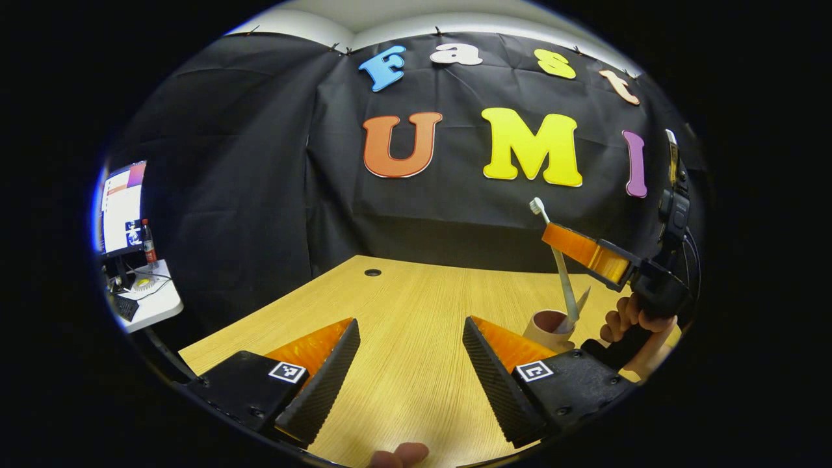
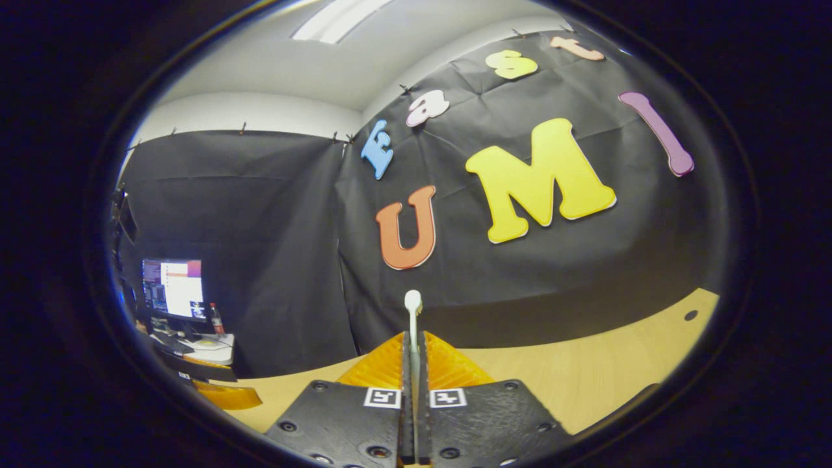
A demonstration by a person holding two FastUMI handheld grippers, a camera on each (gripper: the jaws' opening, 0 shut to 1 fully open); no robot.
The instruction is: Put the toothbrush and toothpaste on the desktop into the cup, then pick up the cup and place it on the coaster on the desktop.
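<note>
Left gripper view shows most: left tool (image 1: 411, 364) held low over the wooden bench (image 1: 416, 292), jaws wide apart, nothing between them. At the far right of the bench stands the cup (image 1: 549, 328). Above it hangs the right tool (image 1: 588, 253), closed narrow on the toothbrush (image 1: 564, 279), gripped around the middle of the handle. Brush head points up, lower end of the handle reaches down into the mouth of the cup. Beside the handle, inside the cup, leans something thin and pale; possibly the toothpaste, cannot tell for sure.

Right gripper view confirms the grip: right tool (image 2: 414, 364) pressed together on the toothbrush (image 2: 413, 318), bristle end standing up past the fingertips.

Judged from this: toothbrush partly in the cup but not released, so the first part looks near to finished. Toothpaste uncertain, to be checked. Coaster not found from either camera, so the cup apparently not yet on it; lifting the cup and setting it there seems left to do.
</note>
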